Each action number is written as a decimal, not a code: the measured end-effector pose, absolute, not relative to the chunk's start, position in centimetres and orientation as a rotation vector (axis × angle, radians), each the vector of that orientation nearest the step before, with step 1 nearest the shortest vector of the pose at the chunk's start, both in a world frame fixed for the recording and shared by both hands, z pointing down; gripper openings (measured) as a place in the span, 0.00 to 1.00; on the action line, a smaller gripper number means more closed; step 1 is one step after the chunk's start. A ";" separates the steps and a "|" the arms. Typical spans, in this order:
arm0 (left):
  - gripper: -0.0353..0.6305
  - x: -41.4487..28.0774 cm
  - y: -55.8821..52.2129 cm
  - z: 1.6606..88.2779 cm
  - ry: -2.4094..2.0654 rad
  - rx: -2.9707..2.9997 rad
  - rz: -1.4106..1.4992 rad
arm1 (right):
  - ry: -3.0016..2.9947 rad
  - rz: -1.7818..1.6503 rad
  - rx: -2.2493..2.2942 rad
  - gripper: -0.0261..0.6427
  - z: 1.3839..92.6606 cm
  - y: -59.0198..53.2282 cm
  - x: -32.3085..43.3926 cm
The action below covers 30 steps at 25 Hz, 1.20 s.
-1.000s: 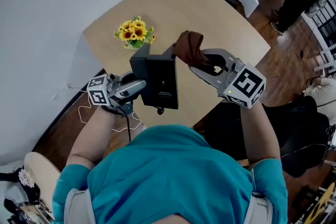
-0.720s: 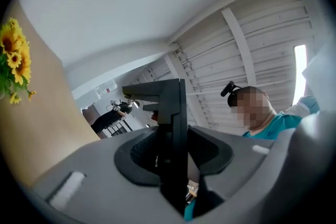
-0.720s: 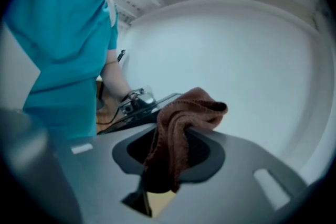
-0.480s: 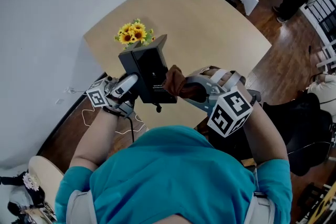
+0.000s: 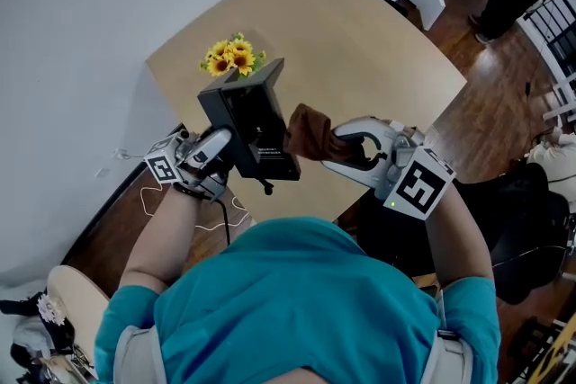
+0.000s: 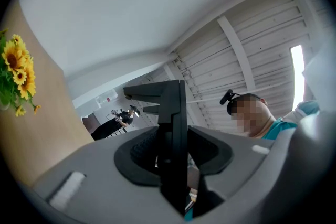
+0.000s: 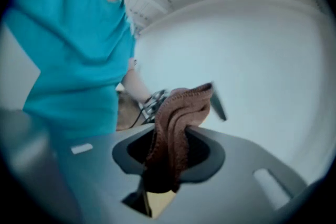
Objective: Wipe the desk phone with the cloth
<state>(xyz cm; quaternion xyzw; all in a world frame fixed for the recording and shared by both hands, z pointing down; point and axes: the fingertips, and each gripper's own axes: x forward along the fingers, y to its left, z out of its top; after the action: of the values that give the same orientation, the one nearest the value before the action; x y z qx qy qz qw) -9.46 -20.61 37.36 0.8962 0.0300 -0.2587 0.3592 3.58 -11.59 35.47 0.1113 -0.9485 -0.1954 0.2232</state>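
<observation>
Desk phone [image 5: 252,126]: in the head view you hold it up off the bench [image 5: 360,40], over its near left edge, with your left tool [image 5: 225,150] clamped on the phone's left side. Your right tool [image 5: 346,148] holds the brown cloth [image 5: 309,132] against the phone's right side. Sunflowers [image 5: 232,57] stand at the bench's left corner. In the left gripper view, the jaws grip the phone's thin edge. In the right gripper view, the jaws pinch the bunched cloth.

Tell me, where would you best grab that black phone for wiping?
By its thin edge, from the left, as the left gripper does: the desk phone is a flat slab, slim enough there for the fingers, leaving its broad side free for the cloth at right.
</observation>
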 end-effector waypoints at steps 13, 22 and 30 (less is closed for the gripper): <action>0.30 -7.6 -16.3 36.6 0.265 2.330 -0.556 | -2.574 -0.389 0.490 0.21 36.7 -18.7 4.3; 0.30 -6.8 -14.3 35.7 0.373 2.354 -0.512 | -2.266 -0.885 0.138 0.21 38.3 -11.5 -0.3; 0.30 -7.9 -16.9 34.0 0.258 2.366 -0.630 | -2.117 -0.869 -0.145 0.21 46.0 -6.3 -0.1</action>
<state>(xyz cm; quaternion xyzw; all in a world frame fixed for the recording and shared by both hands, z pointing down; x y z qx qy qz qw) -7.88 -16.93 33.96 0.9061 0.0988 -0.2411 0.3334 -0.08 -6.32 46.01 -0.0576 -0.8413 -0.3454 0.4117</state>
